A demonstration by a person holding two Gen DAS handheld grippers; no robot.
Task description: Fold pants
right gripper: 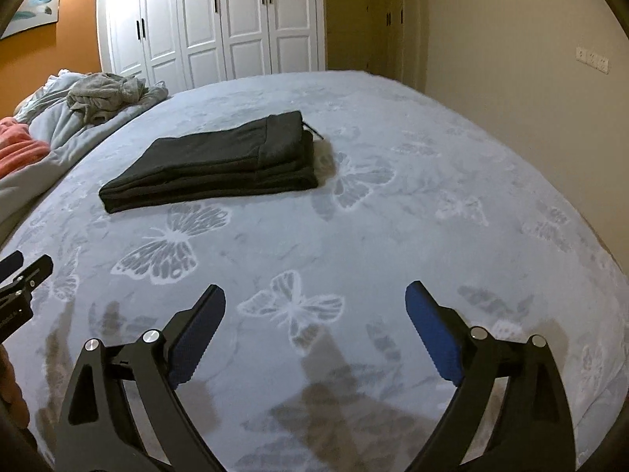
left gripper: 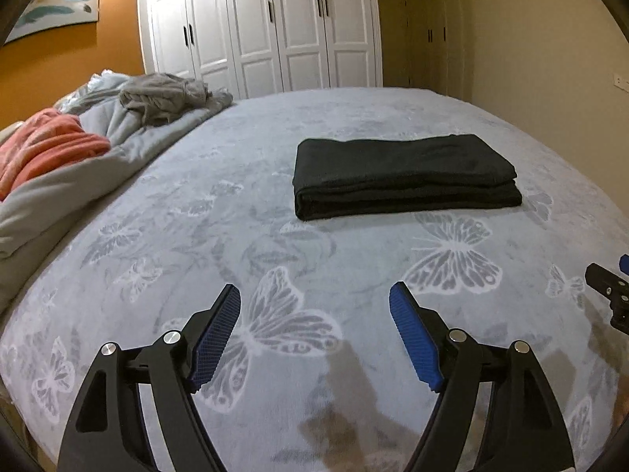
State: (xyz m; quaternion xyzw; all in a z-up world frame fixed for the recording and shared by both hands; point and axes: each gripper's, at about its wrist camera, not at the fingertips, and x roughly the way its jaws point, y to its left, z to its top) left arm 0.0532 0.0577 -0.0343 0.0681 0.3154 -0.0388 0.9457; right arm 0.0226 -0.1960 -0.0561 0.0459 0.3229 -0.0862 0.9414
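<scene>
The dark pants lie folded in a flat rectangular stack on the grey butterfly bedspread. They also show in the right wrist view, with the waistband end at the right and a drawstring sticking out. My left gripper is open and empty, above the bedspread well short of the pants. My right gripper is open and empty too, held back from the pants. Each gripper shows at the edge of the other's view: the right gripper in the left wrist view, the left gripper in the right wrist view.
A rumpled grey duvet with a grey garment and a pink-orange blanket lies along the bed's left side. White wardrobe doors stand behind the bed. A wall runs close along the right.
</scene>
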